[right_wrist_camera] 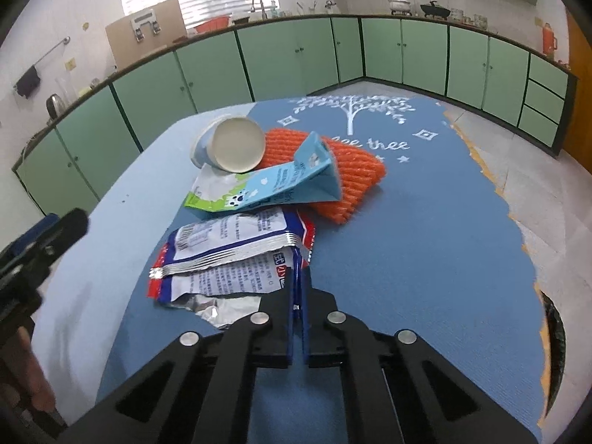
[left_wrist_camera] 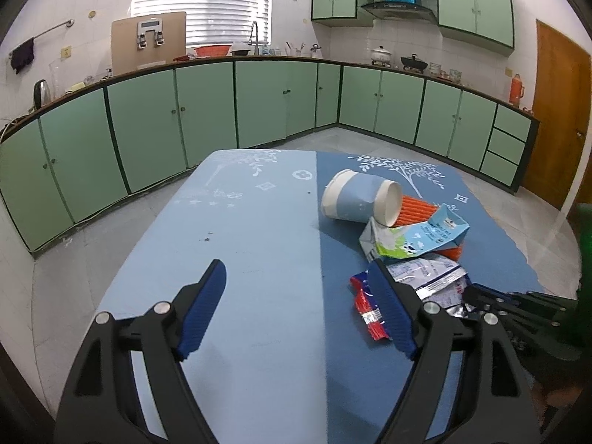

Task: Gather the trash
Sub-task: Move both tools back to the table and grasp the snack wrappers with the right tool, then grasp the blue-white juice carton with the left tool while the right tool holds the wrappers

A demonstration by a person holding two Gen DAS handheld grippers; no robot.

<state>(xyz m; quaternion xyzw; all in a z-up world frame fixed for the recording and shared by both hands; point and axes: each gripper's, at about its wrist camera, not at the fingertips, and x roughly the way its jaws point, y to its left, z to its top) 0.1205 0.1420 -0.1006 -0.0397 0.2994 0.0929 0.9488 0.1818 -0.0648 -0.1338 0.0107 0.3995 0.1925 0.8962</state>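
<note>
Trash lies in a small pile on the table, on the darker blue half of the cloth, toward the right side in the left wrist view. At the far end is a paper cup w/ a light blue sleeve, lying on its side, its open mouth turned toward the right wrist camera. Just behind and under it is an orange ribbed foam piece, partly covered by a flattened milk carton, blue w/ green and a small cow print; the carton touches the cup rim and rests on the foam. Nearest to the grippers is a snack wrapper, white, red and blue w/ silver inside, torn open and crumpled, its far edge touching the carton.

Right gripper is clenched on the right edge of the wrapper, the blue pads pressed together w/ the foil between them. Left gripper is released, fingers wide apart, low over the table; its right finger is in front of the left part of the wrapper, its left finger over the bare light blue cloth.

Behind the table are green cabinets along the wall, a window w/ blinds and a brown door on the right
</note>
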